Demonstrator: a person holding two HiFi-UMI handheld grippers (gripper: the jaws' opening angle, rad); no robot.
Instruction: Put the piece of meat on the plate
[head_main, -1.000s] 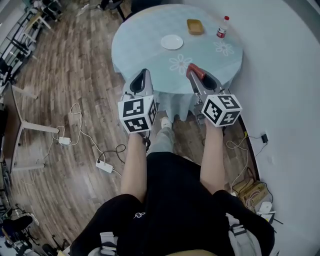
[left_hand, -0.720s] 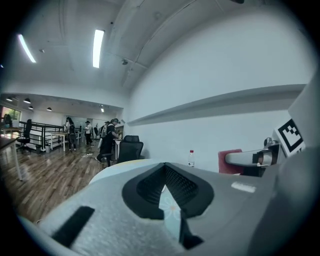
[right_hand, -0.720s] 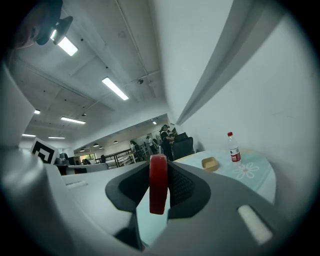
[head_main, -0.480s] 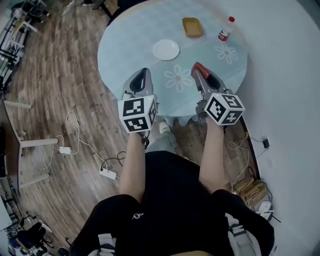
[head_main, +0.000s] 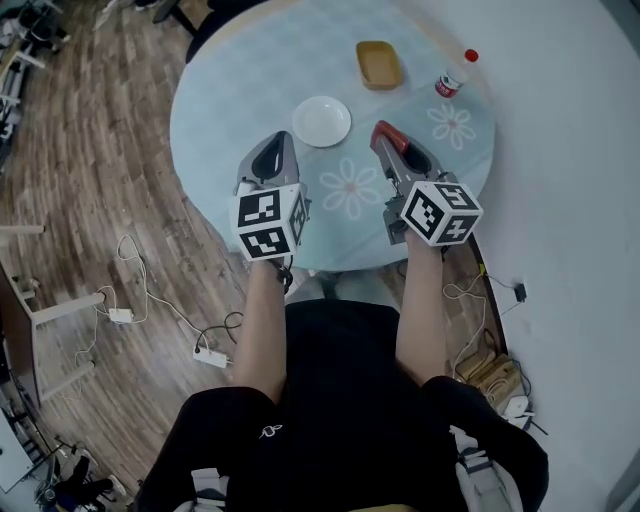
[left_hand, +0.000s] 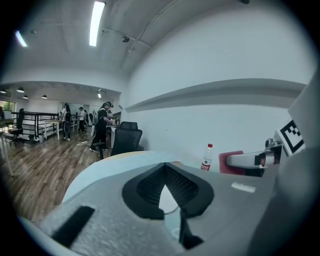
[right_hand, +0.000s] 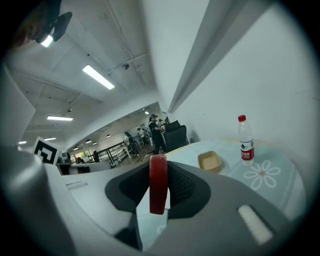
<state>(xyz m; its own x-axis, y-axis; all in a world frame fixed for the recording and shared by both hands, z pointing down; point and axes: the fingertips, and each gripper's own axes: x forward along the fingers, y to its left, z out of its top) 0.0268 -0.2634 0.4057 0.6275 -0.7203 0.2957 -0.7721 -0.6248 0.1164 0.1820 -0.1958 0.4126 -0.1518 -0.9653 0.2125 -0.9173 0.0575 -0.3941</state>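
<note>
Head camera overhead, gripper cameras level — shared table (head_main: 230, 90)

The table (head_main: 250, 70) wears a pale blue cloth printed with white flowers. On it, the plate (head_main: 321, 121) is white, the tray (head_main: 379, 65) tan, the bottle (head_main: 452, 76) clear with a red cap. The piece of meat (right_hand: 158, 184) is dark red.

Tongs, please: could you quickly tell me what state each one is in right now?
Left tongs: closed, empty.
Right tongs: closed on the piece of meat.
</note>
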